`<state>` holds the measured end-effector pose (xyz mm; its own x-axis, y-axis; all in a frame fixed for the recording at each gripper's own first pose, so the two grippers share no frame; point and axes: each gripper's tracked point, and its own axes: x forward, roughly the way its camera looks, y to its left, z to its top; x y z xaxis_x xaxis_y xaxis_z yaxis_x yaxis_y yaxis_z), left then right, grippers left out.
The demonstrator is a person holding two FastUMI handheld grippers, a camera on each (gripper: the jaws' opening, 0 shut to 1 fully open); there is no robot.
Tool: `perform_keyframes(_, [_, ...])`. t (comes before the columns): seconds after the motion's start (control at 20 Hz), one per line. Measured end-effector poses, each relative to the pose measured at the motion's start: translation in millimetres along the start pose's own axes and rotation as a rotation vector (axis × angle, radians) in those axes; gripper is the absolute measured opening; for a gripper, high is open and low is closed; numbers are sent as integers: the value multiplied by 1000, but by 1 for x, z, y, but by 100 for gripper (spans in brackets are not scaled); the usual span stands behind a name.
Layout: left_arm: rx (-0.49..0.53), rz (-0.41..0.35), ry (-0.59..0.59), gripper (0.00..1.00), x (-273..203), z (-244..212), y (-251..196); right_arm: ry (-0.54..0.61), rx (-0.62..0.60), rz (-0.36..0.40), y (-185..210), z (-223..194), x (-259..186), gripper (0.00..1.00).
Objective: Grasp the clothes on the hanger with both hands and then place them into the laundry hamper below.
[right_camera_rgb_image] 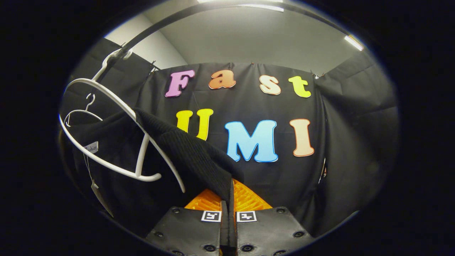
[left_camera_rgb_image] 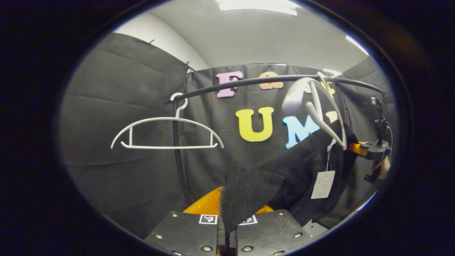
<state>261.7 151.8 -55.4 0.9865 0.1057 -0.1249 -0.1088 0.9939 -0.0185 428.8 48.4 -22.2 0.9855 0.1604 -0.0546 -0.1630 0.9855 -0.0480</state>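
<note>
Left hand-held gripper (left_camera_rgb_image: 227,231): clenched on a fold of the black garment (left_camera_rgb_image: 284,170); the two fingers stand nearly together at the bottom of the left gripper view with the knit cloth pinched in the narrow slit between them.
Right hand-held gripper (right_camera_rgb_image: 227,227): clenched on another edge of the same black garment (right_camera_rgb_image: 185,149); in the right gripper view the fingers stand almost closed with a thin strip of cloth running down between them.
Black garment: a ribbed knit piece, stretched from the left hand-held gripper up and to the right toward the white hanger (left_camera_rgb_image: 320,110); in the right gripper view it rises up and to the left from the fingers and drapes over the lower arm of the white hanger (right_camera_rgb_image: 117,142).
White hanger: hooked on the dark rail (left_camera_rgb_image: 249,82), tilted and turned edge-on, ahead and to the right of the left hand-held gripper; up and to the left of the right hand-held gripper.
Paper tag (left_camera_rgb_image: 322,184): hangs on a string from the garment, below the hanger, to the right of the left hand-held gripper.
Spare hanger (left_camera_rgb_image: 167,131): white, bare, level, hooked on the rail up and to the left of the left hand-held gripper, well apart from the garment.
Other gripper seen from the left: the right hand-held gripper's body sits far right in the left gripper view, beside the garment's far edge, with a hand (left_camera_rgb_image: 383,167) below it.
</note>
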Motion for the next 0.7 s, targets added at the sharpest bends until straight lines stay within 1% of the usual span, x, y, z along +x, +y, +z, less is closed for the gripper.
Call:
perform_keyframes(0.05, [1, -5, 10, 5, -4, -8, -3, 11, -12, 4, 2, -4, -1, 0])
perform_keyframes(0.2, [5, -25, 51, 5, -20, -34, -6, 47, -48, 25, 10, -25, -9, 1])
perform_keyframes(0.35, [12, -41, 91, 5, -19, -56, -12, 70, -54, 35, 10, -37, -21, 2])
perform_keyframes(0.45, [5, -53, 110, 5, -15, -67, -21, 92, -58, 28, 5, -47, -27, 2])
perform_keyframes(0.55, [-2, -65, 126, 5, -8, -76, -33, 144, -51, 14, -3, -67, -34, 2])
perform_keyframes(0.7, [24, -70, 144, 5, 6, -85, -54, 187, -30, -9, -15, -85, -45, 2])
